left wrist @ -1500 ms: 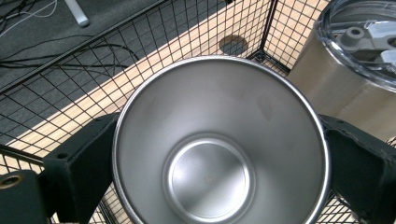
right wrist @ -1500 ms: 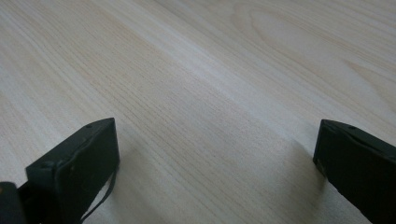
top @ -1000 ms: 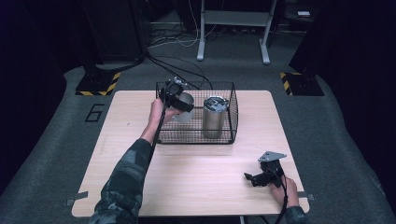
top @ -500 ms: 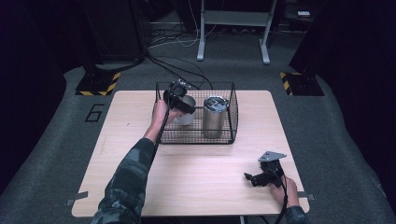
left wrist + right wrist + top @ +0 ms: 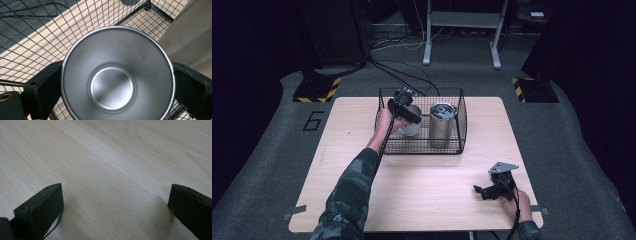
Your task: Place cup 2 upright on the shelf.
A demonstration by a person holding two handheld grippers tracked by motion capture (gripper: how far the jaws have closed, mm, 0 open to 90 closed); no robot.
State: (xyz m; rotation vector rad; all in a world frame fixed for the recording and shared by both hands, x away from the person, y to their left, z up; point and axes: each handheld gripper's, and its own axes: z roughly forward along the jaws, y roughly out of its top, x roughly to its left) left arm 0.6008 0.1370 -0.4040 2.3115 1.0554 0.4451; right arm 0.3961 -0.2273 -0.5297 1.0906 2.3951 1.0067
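A black wire basket (image 5: 422, 147) stands at the back middle of the wooden table (image 5: 422, 195). Inside it my left gripper (image 5: 404, 111) is shut on a small steel cup (image 5: 413, 127), mouth up. In the left gripper view the cup (image 5: 111, 85) sits between both fingers (image 5: 42, 92), which press its sides. A taller lidded steel tumbler (image 5: 441, 125) stands upright in the basket just right of the cup; its side (image 5: 187, 37) shows close by. My right gripper (image 5: 486, 191) rests open on the table at the front right, with bare wood (image 5: 112, 157) between its jaws.
The basket's wire walls (image 5: 50, 37) surround the cup closely. Beyond the table lie grey carpet, cables (image 5: 402, 75), a metal stand (image 5: 462, 30) and yellow-black striped blocks (image 5: 317, 90).
My left gripper has shifted slightly down and toward the near side with the cup inside the basket. The right gripper has stayed still.
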